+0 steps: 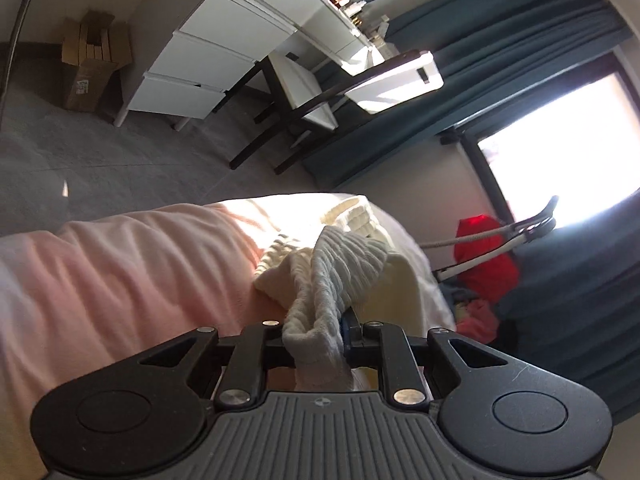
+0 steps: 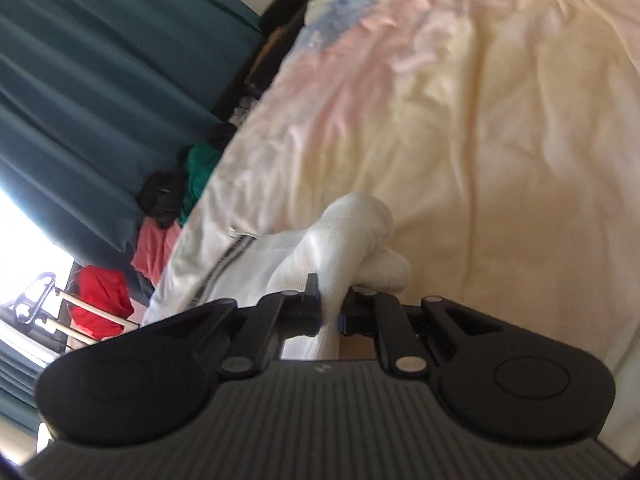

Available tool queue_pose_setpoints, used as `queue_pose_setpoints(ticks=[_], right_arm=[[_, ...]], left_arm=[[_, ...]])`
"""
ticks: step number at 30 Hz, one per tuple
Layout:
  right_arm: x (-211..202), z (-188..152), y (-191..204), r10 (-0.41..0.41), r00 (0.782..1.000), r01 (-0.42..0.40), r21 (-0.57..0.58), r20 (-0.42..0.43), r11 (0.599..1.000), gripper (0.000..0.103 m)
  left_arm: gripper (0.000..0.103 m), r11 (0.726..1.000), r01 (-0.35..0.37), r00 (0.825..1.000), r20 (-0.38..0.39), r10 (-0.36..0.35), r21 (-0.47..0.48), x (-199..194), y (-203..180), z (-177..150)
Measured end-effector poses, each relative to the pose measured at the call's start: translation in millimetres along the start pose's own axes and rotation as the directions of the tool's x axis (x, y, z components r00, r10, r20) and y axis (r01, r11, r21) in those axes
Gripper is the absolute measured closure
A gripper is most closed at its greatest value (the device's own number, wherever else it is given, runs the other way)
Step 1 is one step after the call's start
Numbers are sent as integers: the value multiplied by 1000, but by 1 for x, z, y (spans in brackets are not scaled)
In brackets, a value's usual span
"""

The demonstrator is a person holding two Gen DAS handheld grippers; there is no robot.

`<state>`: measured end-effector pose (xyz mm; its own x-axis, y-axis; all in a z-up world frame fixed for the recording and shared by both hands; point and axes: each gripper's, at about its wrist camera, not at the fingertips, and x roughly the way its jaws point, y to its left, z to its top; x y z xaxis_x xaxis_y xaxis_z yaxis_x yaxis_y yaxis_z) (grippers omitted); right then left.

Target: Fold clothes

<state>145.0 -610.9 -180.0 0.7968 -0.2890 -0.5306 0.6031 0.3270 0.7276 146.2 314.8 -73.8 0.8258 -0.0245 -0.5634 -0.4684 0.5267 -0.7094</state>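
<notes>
A white ribbed knit garment (image 1: 336, 276) hangs bunched from my left gripper (image 1: 320, 336), whose jaws are shut on a fold of it above the pink and cream bedspread (image 1: 132, 272). In the right wrist view the same white garment (image 2: 348, 236) bulges in front of my right gripper (image 2: 330, 312), which is shut on another bunch of it. The pastel bedspread (image 2: 480, 120) fills the ground behind. Most of the garment is hidden by its own folds.
Beyond the bed stand a white drawer desk (image 1: 224, 52), a dark-legged chair (image 1: 304, 96) and a cardboard box (image 1: 92, 64) on grey carpet. Red clothes (image 1: 484, 256), (image 2: 104, 300), pink, green and black clothes (image 2: 176, 200) lie beside teal curtains (image 2: 100, 100) near a bright window (image 1: 560, 152).
</notes>
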Motion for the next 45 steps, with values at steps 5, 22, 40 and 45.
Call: queue_pose_setpoints(ticks=[5, 22, 40, 45], right_arm=[[1, -12, 21, -90, 996, 89, -191, 5, 978, 88], [-134, -89, 127, -8, 993, 76, -566, 121, 821, 21], [-200, -252, 179, 288, 917, -379, -825, -275, 419, 21], [-172, -271, 176, 199, 920, -391, -823, -338, 412, 21]], left_arm=[[78, 980, -141, 989, -20, 145, 141, 8, -4, -4], [2, 802, -233, 957, 275, 90, 550, -61, -100, -68], [2, 788, 95, 995, -65, -69, 609, 4, -142, -141], [2, 881, 53, 998, -38, -40, 471, 57, -133, -57]])
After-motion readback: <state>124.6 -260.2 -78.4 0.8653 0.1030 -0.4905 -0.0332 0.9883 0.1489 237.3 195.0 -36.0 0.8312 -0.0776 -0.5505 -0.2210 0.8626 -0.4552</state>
